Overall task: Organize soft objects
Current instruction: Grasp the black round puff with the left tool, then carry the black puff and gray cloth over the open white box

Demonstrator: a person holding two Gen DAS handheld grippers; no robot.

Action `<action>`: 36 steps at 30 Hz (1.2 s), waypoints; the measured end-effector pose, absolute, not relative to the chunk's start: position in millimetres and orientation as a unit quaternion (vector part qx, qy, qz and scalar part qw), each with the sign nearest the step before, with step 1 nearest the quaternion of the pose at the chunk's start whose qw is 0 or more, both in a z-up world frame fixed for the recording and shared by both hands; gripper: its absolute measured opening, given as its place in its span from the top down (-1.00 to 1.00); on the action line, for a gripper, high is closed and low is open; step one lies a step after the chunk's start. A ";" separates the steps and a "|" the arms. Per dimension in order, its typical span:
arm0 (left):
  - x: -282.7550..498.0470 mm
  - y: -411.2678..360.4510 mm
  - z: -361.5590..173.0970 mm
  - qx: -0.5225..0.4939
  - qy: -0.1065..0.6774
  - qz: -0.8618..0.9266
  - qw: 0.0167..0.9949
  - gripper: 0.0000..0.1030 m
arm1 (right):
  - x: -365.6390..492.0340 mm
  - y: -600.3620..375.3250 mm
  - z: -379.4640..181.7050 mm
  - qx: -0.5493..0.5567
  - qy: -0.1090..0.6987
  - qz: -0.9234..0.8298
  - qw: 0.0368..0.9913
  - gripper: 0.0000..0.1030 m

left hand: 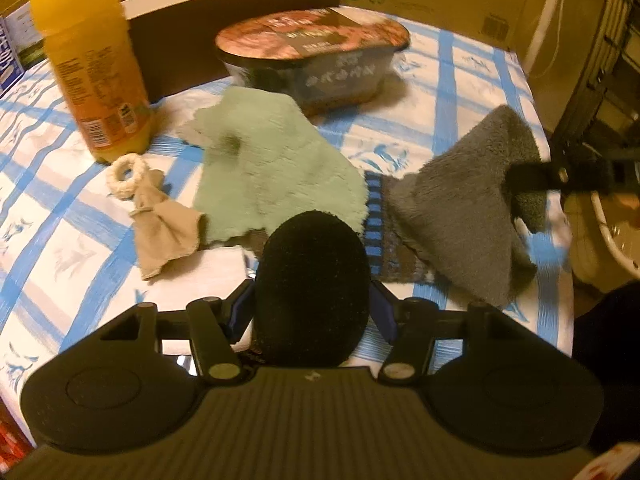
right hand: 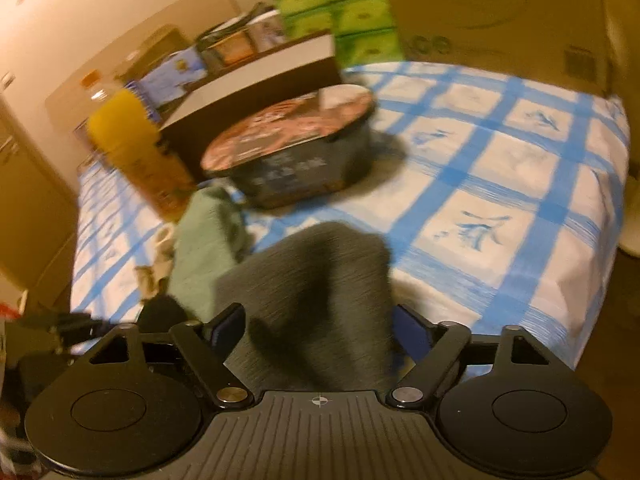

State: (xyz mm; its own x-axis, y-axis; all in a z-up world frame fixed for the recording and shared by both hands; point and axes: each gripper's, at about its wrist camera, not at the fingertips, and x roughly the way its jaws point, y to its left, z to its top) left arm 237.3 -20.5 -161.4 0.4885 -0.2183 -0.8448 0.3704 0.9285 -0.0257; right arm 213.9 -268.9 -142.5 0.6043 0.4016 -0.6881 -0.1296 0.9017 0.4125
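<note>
A person is working over a table [left hand: 460, 80] covered in a blue-checked cloth, a gripper in each hand.

In the left wrist view, the left gripper [left hand: 312, 312] is clasping a black pad [left hand: 312, 280] between its jaws, at 6 o'clock. Just beyond it, at 12 o'clock, a green cloth [left hand: 276, 168] is lying flat. A beige rag [left hand: 164, 228] with a ring is sitting at 10 o'clock, touching the green cloth's edge. A striped cloth [left hand: 376, 220] is peeking out at 1 o'clock. A grey cloth [left hand: 460, 200] is lying at 2 o'clock, draped up against the other gripper's finger. A juice bottle [left hand: 88, 60] is standing at 10 o'clock, a noodle tub [left hand: 316, 60] at 12.

In the blurred right wrist view, the right gripper [right hand: 320, 328] is standing wide, released, with the grey cloth [right hand: 320, 300] bunched loosely between its jaws.
</note>
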 end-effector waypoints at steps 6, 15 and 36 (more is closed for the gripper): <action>240.0 -9.4 -152.3 0.070 0.471 -0.157 0.865 -0.13 | 209.5 -226.8 -141.9 0.072 0.413 0.168 0.892 -0.89; 246.8 -0.2 -153.7 0.065 0.472 -0.145 0.867 -0.13 | 229.4 -200.3 -178.9 0.019 0.439 0.114 0.891 -0.91; 254.1 10.5 -144.7 0.065 0.464 -0.125 0.874 -0.13 | 244.2 -230.9 -166.8 0.090 0.436 0.137 0.885 0.37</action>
